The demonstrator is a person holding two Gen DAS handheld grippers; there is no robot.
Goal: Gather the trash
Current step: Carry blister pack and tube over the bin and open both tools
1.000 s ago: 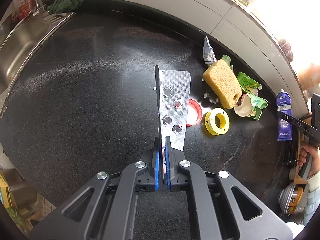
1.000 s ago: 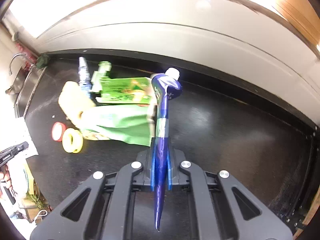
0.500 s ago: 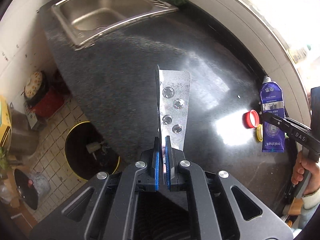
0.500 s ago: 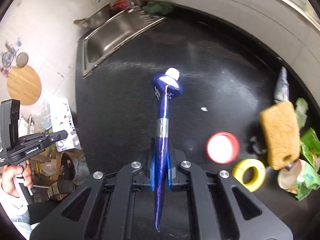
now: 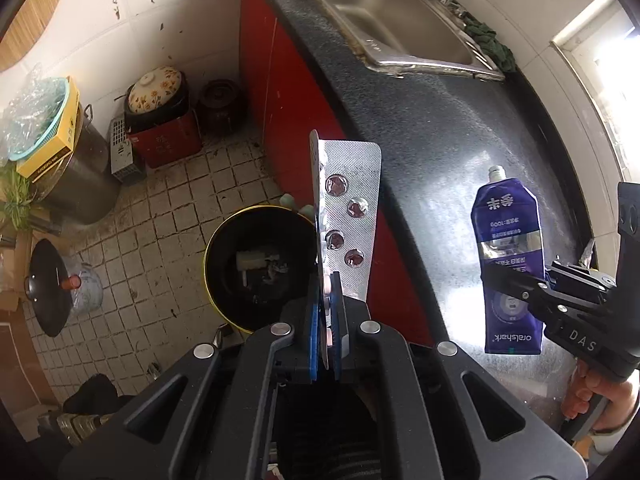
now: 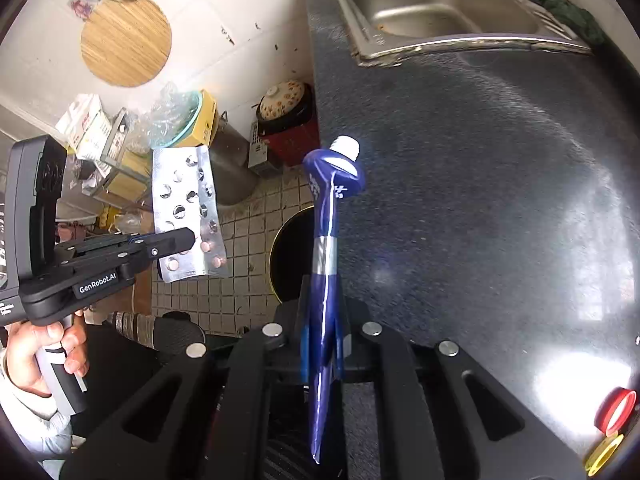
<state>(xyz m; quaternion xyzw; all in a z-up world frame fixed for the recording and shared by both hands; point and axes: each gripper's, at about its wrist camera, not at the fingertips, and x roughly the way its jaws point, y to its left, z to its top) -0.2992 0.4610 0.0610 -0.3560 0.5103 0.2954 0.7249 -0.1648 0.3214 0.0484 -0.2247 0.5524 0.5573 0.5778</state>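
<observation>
My left gripper is shut on a silver blister pack with a few pills left in it. The pack hangs just past the counter edge, above a black trash bin with a yellow rim that stands on the tiled floor. My right gripper is shut on a flattened blue toothpaste tube with a white neck, held over the counter edge, the bin partly hidden behind it. In each view the other gripper shows too: the right gripper with the tube, the left gripper with the pack.
The black speckled counter carries a steel sink, a red cap and a yellow ring. On the floor stand a lidded floral pot, a red box, a large steel pot and a black pan.
Both grippers have swung from over the counter's trash pile towards the sink end and out to the counter edge. The floor and the bin have come into view. Both grips are unchanged.
</observation>
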